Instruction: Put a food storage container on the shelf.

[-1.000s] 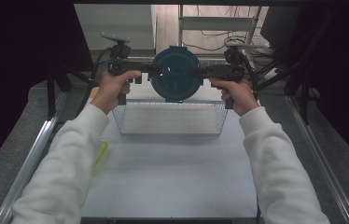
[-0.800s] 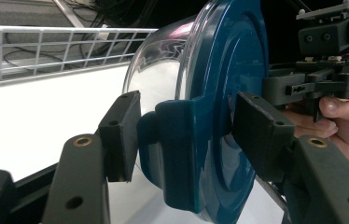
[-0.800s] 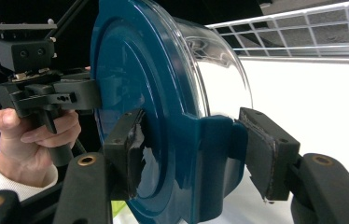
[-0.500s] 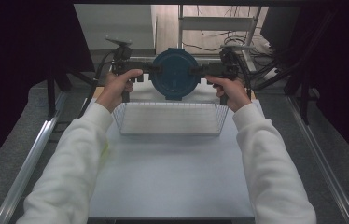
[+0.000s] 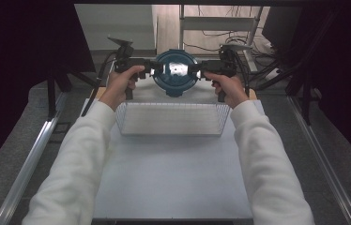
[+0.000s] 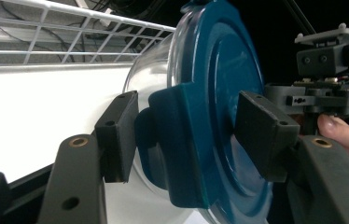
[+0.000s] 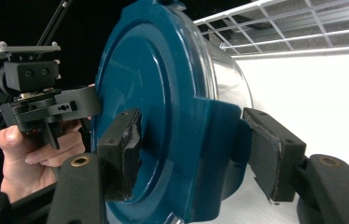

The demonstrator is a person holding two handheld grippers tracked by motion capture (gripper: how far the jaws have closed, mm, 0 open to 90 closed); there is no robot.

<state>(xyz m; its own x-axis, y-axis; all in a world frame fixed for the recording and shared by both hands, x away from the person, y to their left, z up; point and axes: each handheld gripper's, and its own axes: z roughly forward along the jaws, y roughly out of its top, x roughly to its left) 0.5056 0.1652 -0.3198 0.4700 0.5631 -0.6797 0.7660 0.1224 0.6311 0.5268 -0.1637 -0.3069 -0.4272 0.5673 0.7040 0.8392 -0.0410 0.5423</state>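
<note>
A round clear container (image 5: 176, 86) with a dark blue lid (image 5: 176, 70) hangs between both grippers beyond the wire basket. My left gripper (image 5: 157, 70) clamps the lid's side tab (image 6: 172, 140), one pad on the lid's top and one beside the tab. My right gripper (image 5: 196, 70) clamps the opposite tab (image 7: 214, 154) the same way. Both pairs of jaws have just been opening a little, with the tabs still between the pads. The glass bowl (image 6: 149, 70) faces the white table (image 6: 37, 116). Whether it rests on the table is hidden.
A white wire basket (image 5: 171, 104) stands on the white table (image 5: 173, 178) just nearer than the container; its bars (image 6: 70, 28) run close by. Dark stands, cables and a shelf (image 5: 220, 23) crowd the far side. Metal rails (image 5: 28, 164) flank the table.
Both hands have carried the container farther from the person and lower, toward the table's far edge behind the basket. The arms are stretched out more.
</note>
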